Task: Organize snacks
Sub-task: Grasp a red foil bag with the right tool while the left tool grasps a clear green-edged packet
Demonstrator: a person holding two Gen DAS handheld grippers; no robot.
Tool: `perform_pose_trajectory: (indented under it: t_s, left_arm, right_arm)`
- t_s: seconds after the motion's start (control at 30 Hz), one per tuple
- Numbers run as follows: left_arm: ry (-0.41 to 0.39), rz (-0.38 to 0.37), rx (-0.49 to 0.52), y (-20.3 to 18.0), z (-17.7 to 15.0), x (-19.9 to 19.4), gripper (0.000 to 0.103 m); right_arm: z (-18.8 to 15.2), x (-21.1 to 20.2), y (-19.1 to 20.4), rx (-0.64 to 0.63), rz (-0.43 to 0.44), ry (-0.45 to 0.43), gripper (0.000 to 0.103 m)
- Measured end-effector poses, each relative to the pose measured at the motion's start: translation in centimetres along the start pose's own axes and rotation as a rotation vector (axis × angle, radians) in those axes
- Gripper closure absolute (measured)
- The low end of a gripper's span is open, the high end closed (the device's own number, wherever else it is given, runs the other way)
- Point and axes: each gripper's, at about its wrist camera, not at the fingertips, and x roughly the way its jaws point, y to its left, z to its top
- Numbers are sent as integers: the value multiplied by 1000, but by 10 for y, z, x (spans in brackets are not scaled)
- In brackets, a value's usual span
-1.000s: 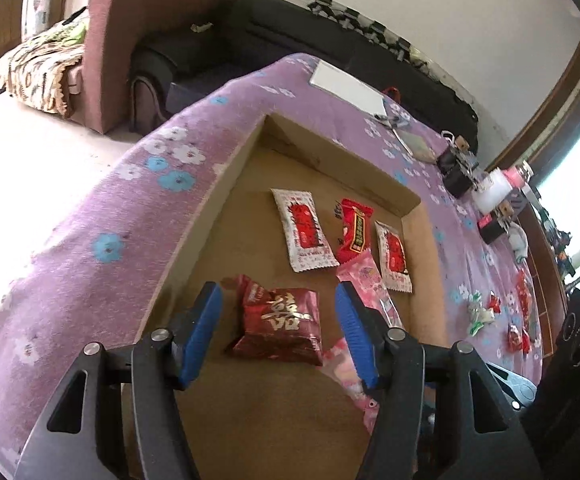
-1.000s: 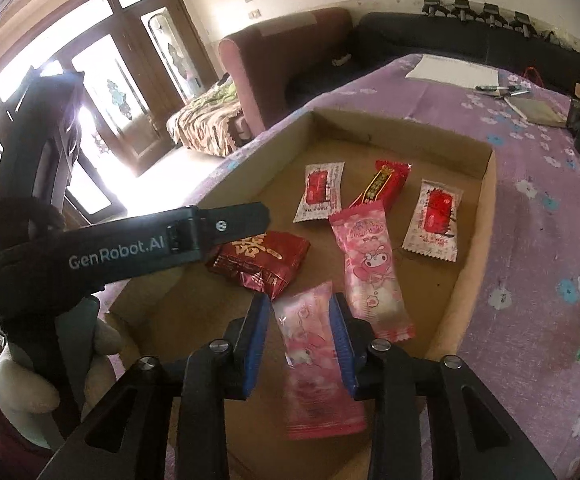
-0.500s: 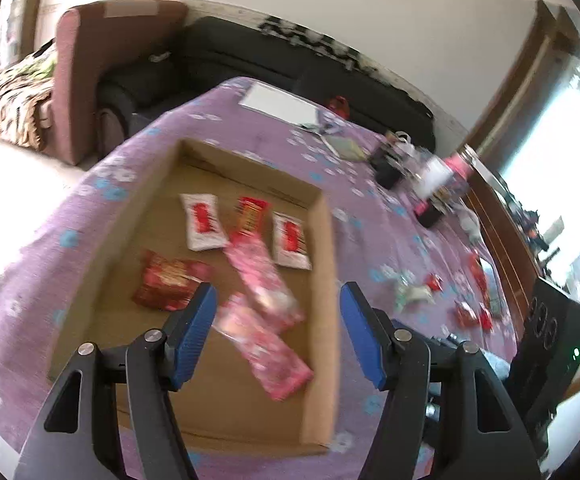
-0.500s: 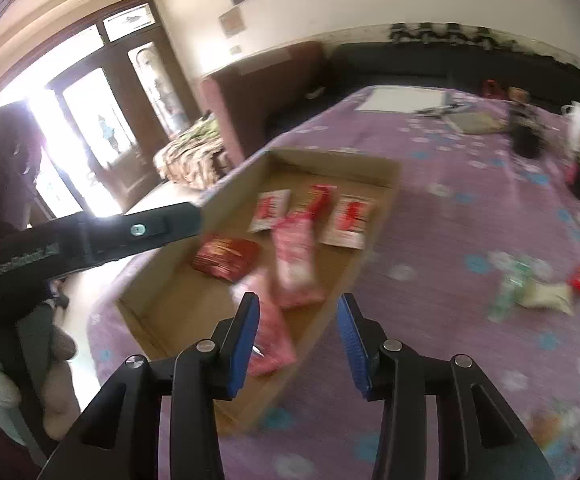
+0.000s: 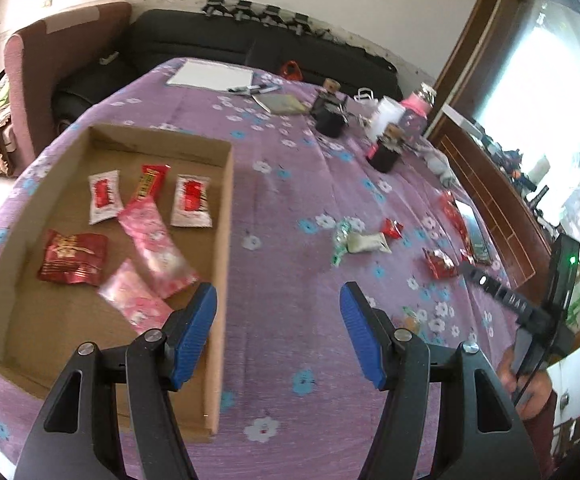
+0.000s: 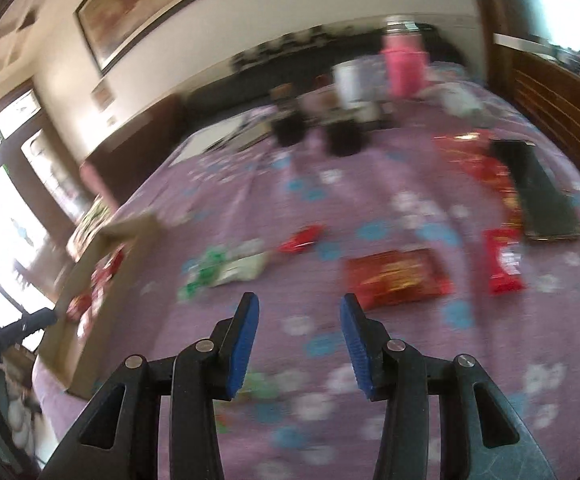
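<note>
A shallow cardboard box (image 5: pixel 224 216) lies on the purple flowered tablecloth and holds several snack packets: two pink ones (image 5: pixel 154 242), a dark red one (image 5: pixel 73 257), and red-and-white ones (image 5: pixel 190 200). Loose snacks lie on the cloth to the right: a green-and-white packet (image 5: pixel 356 241) and small red ones (image 5: pixel 438 263). My left gripper (image 5: pixel 277 334) is open and empty, above the cloth just right of the box. My right gripper (image 6: pixel 298 340) is open and empty, above the cloth near an orange-red packet (image 6: pixel 394 277), a red packet (image 6: pixel 504 260) and the green-and-white packet (image 6: pixel 229 270). The right view is blurred.
Dark jars (image 5: pixel 386 150), a white cup (image 5: pixel 386 114), a pink bottle (image 5: pixel 416 110), a notebook (image 5: pixel 283 102) and paper (image 5: pixel 211 75) stand at the table's far end. A black phone (image 6: pixel 538 196) lies at the right. A black sofa (image 5: pixel 249 46) and a wooden cabinet (image 5: pixel 502 200) border the table.
Both grippers have swung right, away from the box and over the open cloth. The right gripper let go of the pink packet, which now lies in the box, and has opened wider.
</note>
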Motion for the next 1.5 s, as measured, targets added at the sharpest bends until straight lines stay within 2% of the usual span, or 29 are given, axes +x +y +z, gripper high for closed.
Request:
perform_pose_trajectory:
  t_s: [0.23, 0.43, 0.63, 0.8, 0.87, 0.9, 0.93, 1.03, 1.07, 1.1, 1.2, 1.37, 1.43, 1.5]
  left_arm:
    - [26, 8, 23, -12, -2, 8, 40]
    - [52, 0, 15, -16, 0, 22, 40]
    - [92, -27, 13, -24, -1, 36, 40]
    - [101, -36, 39, -30, -5, 36, 40]
    - [103, -43, 42, -30, -6, 37, 40]
    - [103, -47, 44, -31, -6, 38, 40]
    - [104, -51, 45, -31, -6, 39, 40]
    - [115, -67, 51, -35, -9, 42, 40]
    - [117, -70, 55, -36, -10, 43, 40]
    - [119, -75, 60, -37, -12, 43, 40]
    - [126, -86, 62, -38, -16, 43, 40]
    - [122, -94, 56, -35, -20, 41, 40]
    - [122, -98, 46, -32, -21, 42, 40]
    - [122, -103, 39, -31, -23, 43, 40]
  right_arm:
    - [12, -12, -53, 101, -42, -61, 58]
    - [23, -12, -84, 186, -69, -90, 57]
    - [31, 27, -64, 137, -59, -5, 57]
    - [36, 65, -40, 9, -192, 31, 58]
    - [30, 76, -38, 4, -172, 89, 58]
    - [26, 73, -35, -8, -161, 79, 59]
    - [23, 72, -30, -27, -110, 102, 60]
    - [10, 66, -15, -62, 152, 180, 60]
    - [6, 63, -12, -67, 211, 193, 60]
    - [4, 59, -11, -63, 233, 181, 60]
    - [5, 47, -14, -56, 165, 139, 57]
    - [-8, 25, -19, 9, 100, 174, 55]
    - [-15, 16, -22, 64, 121, 193, 55]
    - [-19, 12, -21, 110, 180, 205, 55]
